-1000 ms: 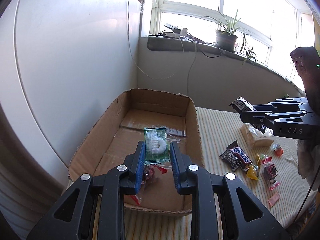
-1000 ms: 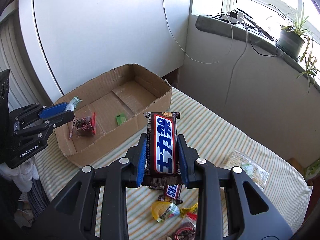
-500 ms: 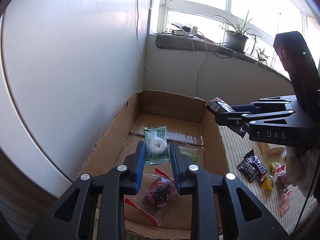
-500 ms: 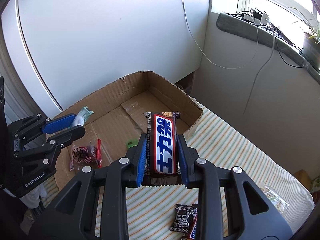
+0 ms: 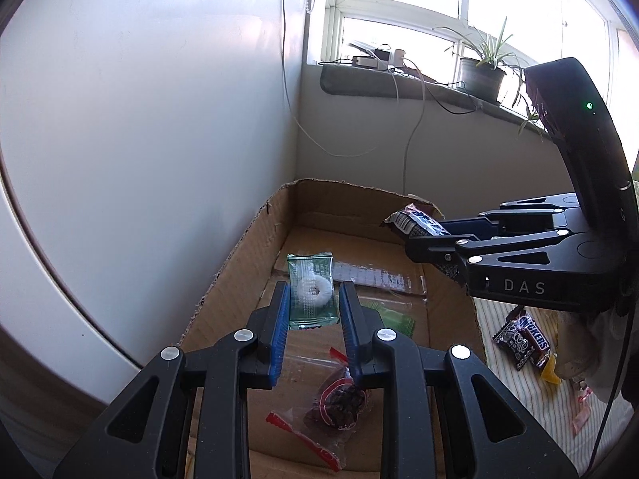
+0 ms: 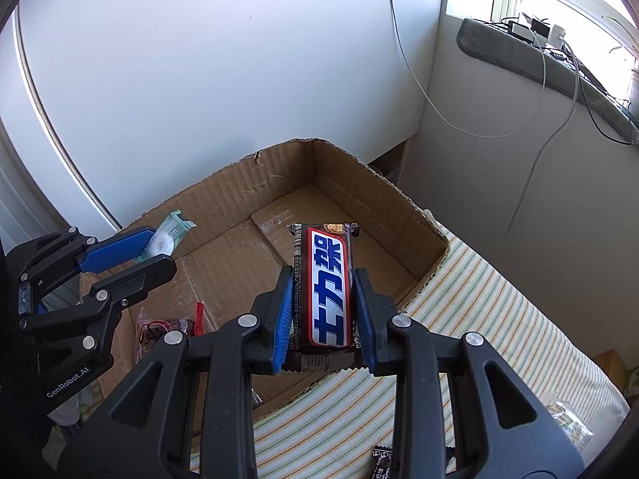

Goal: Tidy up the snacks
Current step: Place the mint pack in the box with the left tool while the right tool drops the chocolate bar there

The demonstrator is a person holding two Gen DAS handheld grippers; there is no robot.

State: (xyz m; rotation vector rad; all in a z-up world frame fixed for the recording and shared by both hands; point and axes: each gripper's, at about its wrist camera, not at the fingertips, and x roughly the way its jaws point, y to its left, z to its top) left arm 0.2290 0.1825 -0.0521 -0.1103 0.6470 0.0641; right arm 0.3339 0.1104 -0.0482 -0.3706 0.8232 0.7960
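While clamped between the fingers (image 6: 285, 319), the chocolate bar (image 6: 324, 285) apparently overhangs the box (image 6: 415, 207).

- Bright daylight through the window (image 5: 459, 12), panes blown out to white; soft sheen on the white wall (image 5: 139, 99)
- Strong fisheye bending, dark vignette at every corner
- Sharp mid-frame; gripper bodies underexposed, near-black
- Soft shadow inside the cardboard box (image 6: 279, 199); striped cloth (image 6: 499, 319) evenly lit
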